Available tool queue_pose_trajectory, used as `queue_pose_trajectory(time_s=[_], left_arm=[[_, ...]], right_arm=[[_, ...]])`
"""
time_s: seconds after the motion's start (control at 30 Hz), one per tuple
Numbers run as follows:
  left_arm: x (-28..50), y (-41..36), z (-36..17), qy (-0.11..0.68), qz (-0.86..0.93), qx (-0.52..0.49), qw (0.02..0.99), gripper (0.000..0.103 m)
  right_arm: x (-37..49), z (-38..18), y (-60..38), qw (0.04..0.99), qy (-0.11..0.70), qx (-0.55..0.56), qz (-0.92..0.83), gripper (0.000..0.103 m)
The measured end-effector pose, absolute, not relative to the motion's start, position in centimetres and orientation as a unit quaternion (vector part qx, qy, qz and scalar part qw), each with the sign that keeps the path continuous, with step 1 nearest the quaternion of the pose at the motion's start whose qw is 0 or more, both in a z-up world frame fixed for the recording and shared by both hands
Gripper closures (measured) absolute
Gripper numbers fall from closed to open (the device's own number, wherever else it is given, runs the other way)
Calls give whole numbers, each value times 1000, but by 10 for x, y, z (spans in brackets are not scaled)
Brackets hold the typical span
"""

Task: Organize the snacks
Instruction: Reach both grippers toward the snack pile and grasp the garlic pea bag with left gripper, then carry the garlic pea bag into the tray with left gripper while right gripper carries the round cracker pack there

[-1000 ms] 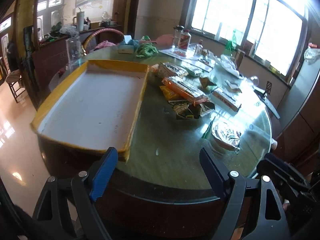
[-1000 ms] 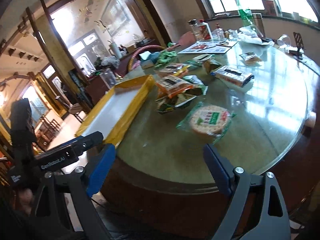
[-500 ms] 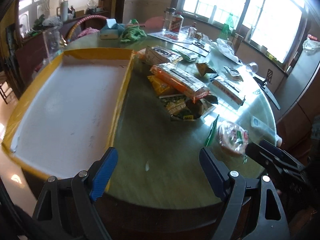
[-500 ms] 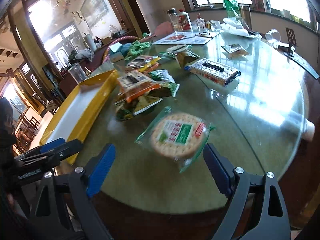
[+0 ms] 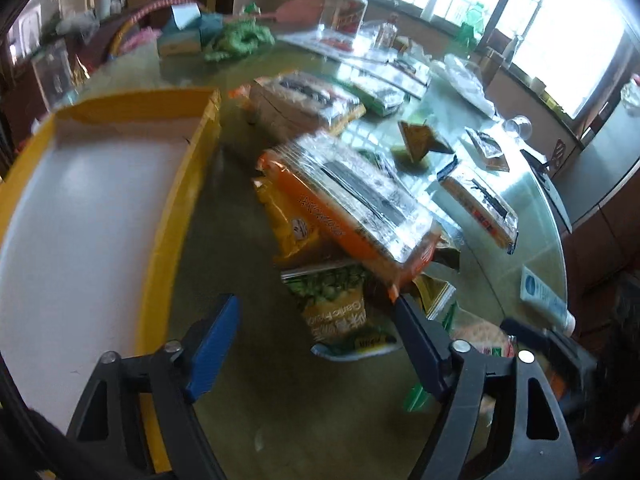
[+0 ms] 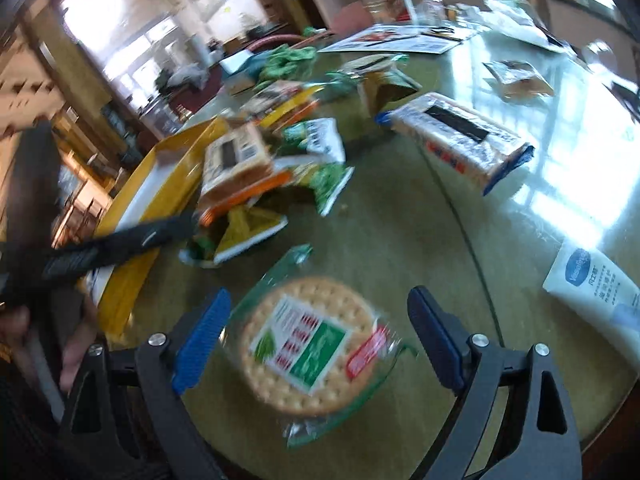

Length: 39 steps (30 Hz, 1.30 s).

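A yellow tray (image 5: 188, 184) with a white floor lies on the round glass table, also in the right wrist view (image 6: 168, 184). Right of it is a snack pile: an orange cracker pack (image 5: 352, 200) on top, a green garlic-pea bag (image 5: 340, 312) below. My left gripper (image 5: 316, 340) is open, just short of the green bag. My right gripper (image 6: 320, 336) is open, its fingers on either side of a round cracker pack (image 6: 312, 344) in clear wrap, not touching it. A blue-ended cracker pack (image 6: 456, 140) lies further back.
A white tube (image 6: 600, 288) lies at the table's right edge. More snack packs (image 5: 304, 100), a green cloth (image 5: 240, 40), papers and bottles (image 5: 348, 8) fill the far side. The left gripper's black body (image 6: 112, 244) reaches in from the left.
Both grippers have moved forward over the table. The left one closed in on the snack pile; the right one came down around the round cracker pack. Both stayed open.
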<state>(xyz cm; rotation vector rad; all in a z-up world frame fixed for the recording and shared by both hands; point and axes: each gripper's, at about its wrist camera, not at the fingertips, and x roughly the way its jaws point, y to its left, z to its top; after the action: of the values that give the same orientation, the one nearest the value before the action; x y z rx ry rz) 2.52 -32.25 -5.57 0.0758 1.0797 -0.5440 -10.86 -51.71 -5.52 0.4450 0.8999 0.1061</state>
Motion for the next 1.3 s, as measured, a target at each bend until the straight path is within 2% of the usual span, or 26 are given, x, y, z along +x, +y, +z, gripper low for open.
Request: queue_pose_trajectory(time_s=[0.07,0.13,0.17,0.33,0.67,0.77,0.93,1.1,1.3], left_arm=[[27,-325,-59,516,-254,44,817,46],[26,-329,-66,521,-256,60,812,58],[26,-329,-67,522,-256,63,811,69],[10,-318,-62,504,-253,80,822,70],[-21,-247,-29,475,-277,14,835,72],[-21,-227,-20,464,-270,-2,844,72],[-19,-189,-15,456,-256,-41,851,72],[-10,-153,-16,459,-225,-82,856,72],[4,-122,-16,456,-203,-117,859,72]], right_arm=[[-114,-54,-513,875,433,207,62,13],[-119,-52,-504,877,435,193,67,13],[-120,-52,-501,878,436,184,68,13],[-123,-51,-487,886,440,140,48,13],[-117,-56,-457,888,452,79,-26,12],[-118,-57,-442,883,463,53,-59,17],[-125,-54,-431,884,458,63,-72,27],[-140,-44,-420,894,436,93,-53,29],[-143,4,-387,917,377,128,19,30]])
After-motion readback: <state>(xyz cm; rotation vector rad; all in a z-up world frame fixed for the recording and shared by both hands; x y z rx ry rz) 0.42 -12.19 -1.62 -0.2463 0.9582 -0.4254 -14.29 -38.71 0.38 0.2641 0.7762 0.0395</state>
